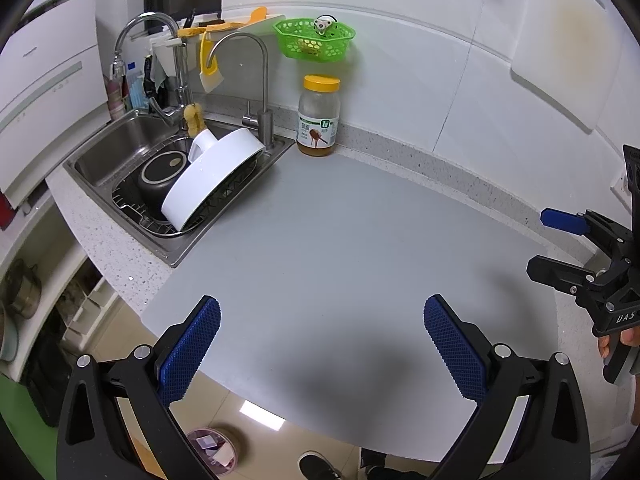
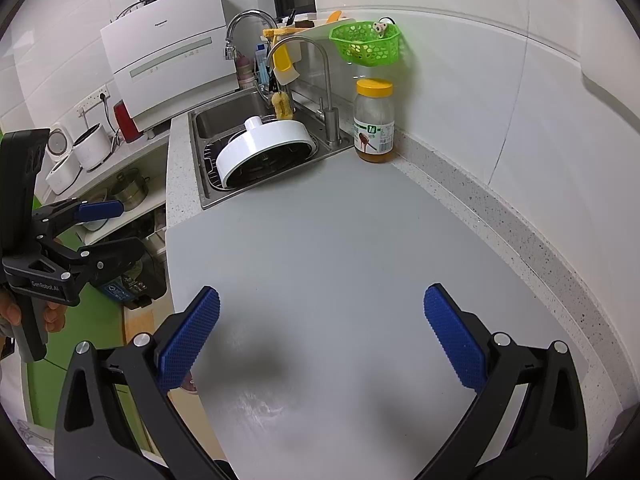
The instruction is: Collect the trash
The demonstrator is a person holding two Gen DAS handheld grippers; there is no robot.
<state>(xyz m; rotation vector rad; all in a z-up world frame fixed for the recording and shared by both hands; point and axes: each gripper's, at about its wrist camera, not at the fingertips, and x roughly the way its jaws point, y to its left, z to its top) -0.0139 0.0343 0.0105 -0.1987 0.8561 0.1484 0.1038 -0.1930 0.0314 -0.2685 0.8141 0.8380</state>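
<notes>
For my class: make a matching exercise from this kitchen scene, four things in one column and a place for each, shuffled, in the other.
Things:
1. honey jar
2. green basket
3. white pot
4. pink bin

Places:
A. hanging on the wall
B. on the floor
C. on the counter by the wall
D. tilted in the sink rack

Pairs: 1-C, 2-A, 3-D, 4-B

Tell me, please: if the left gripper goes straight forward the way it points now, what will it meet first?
Probably nothing soon. The left gripper is open over the bare grey mat. Far ahead, near the wall, stands the honey jar, likely the first thing in line, though depth is unclear.
</notes>
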